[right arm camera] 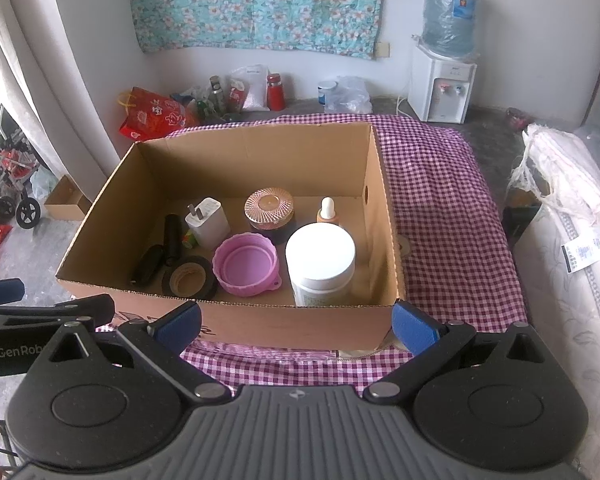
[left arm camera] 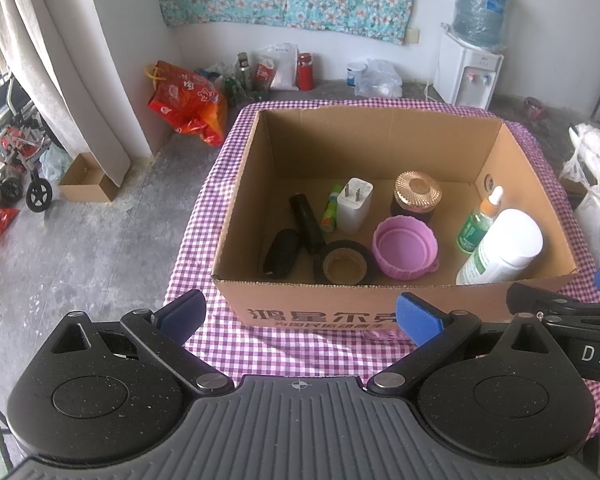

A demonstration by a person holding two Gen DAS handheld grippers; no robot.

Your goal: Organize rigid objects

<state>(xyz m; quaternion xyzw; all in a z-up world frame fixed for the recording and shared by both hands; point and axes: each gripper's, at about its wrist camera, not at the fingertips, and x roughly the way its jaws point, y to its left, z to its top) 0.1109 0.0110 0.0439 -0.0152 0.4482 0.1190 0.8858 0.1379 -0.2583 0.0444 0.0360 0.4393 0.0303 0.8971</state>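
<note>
An open cardboard box (left arm camera: pixel 380 308) sits in the middle of both views on a table covered with purple checked cloth (right arm camera: pixel 440 200). Inside, from the left of the frame: two black cylinders (left arm camera: pixel 306 222) lying side by side, a green tube (left arm camera: pixel 331 212), a white plug adapter (left arm camera: pixel 354 210), a black tape roll (left arm camera: pixel 345 268) against the near wall, and a pink silicone bowl (left arm camera: pixel 405 254). Behind the bowl stands a dark jar with a ribbed gold lid (left arm camera: pixel 417 196). At the right end, a large white bottle (left arm camera: pixel 504 248) leans beside a small green dropper bottle (left arm camera: pixel 480 220). The back half of the box floor is bare.

The left gripper (left arm camera: pixel 300 316) hangs just in front of the box's near wall, blue pads wide apart and empty. The right gripper (right arm camera: pixel 296 322) sits at the same near edge, also spread and empty, its right pad by the box's near right corner. Bare cloth lies to the right of the box in the right wrist view. A water dispenser (right arm camera: pixel 444 84) stands at upper right.
</note>
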